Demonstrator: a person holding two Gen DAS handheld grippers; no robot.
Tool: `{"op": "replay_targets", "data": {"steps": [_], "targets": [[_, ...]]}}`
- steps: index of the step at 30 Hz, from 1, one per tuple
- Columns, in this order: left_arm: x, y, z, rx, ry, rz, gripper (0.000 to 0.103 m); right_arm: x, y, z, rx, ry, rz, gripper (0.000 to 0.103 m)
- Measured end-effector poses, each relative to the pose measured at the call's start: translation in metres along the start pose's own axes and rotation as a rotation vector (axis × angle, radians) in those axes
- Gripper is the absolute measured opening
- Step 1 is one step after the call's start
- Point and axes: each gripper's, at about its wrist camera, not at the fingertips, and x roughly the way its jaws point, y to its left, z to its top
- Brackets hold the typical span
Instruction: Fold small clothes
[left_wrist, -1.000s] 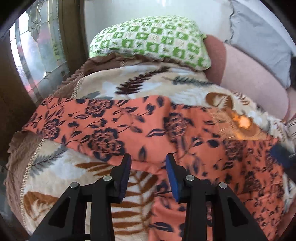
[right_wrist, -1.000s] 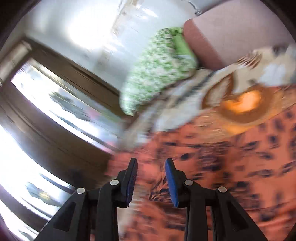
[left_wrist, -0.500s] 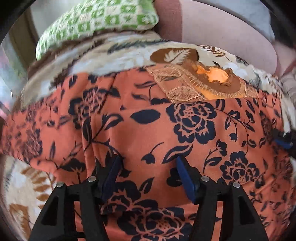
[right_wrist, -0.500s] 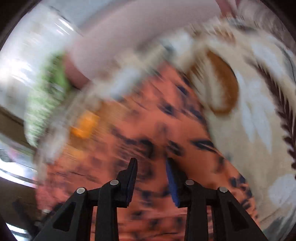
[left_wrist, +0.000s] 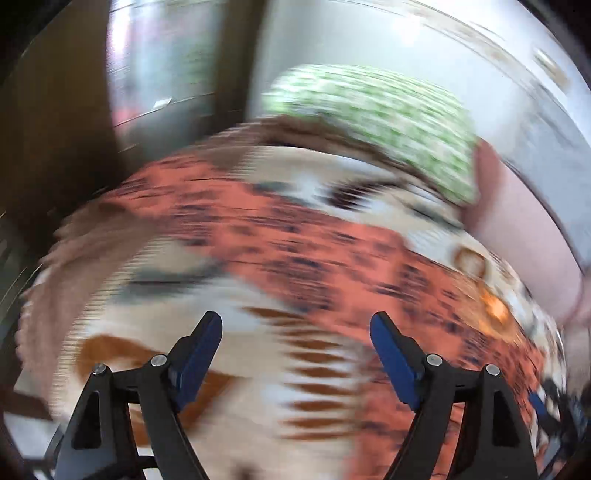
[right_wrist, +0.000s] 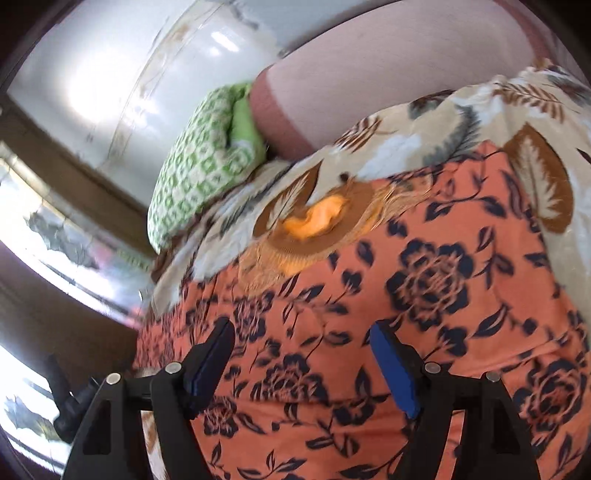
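Note:
An orange garment (right_wrist: 424, 314) with dark blue flowers lies spread on a leaf-patterned blanket (right_wrist: 406, 147); its embroidered brown neckline (right_wrist: 314, 225) faces the far side. My right gripper (right_wrist: 301, 336) hovers over the cloth, its jaws opening wide, with nothing pinched between the blue pads. In the blurred left wrist view the same garment (left_wrist: 314, 251) runs across the middle. My left gripper (left_wrist: 295, 328) stands over the blanket (left_wrist: 258, 369) just short of the garment's near edge, jaws opening, with nothing gripped.
A green-and-white patterned pillow (right_wrist: 195, 162) and a pink bolster (right_wrist: 388, 74) lie at the bed's far end against a pale wall. Dark wooden window frames with glass (right_wrist: 55, 240) stand to the left. The other gripper (right_wrist: 66, 402) shows at the right wrist view's left edge.
Both grippers have opened wider. The left gripper swung off the garment toward its edge over the blanket. The right gripper's view settled over the cloth below the neckline.

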Motion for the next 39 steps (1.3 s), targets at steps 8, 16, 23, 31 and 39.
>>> {"op": "replay_targets", "data": {"steps": [8, 16, 23, 31, 39], "targets": [[0.028, 0.141, 0.045, -0.359, 0.03, -0.103, 0.083, 0.014, 0.009, -0.004, -0.03, 0.0, 0.013, 0.079], [0.094, 0.157, 0.074, -0.526, 0.084, -0.265, 0.067, 0.017, 0.002, 0.001, -0.022, -0.018, 0.01, 0.073], [0.139, 0.167, 0.087, -0.612, 0.056, -0.269, 0.052, 0.022, -0.002, 0.005, -0.028, -0.032, -0.018, 0.071], [0.144, 0.168, 0.1, -0.574, -0.036, -0.194, 0.009, 0.027, -0.008, 0.011, -0.027, -0.066, -0.058, 0.041], [0.068, 0.064, 0.125, -0.195, -0.139, -0.225, 0.008, 0.007, -0.016, 0.018, 0.001, -0.142, -0.063, 0.034]]}}
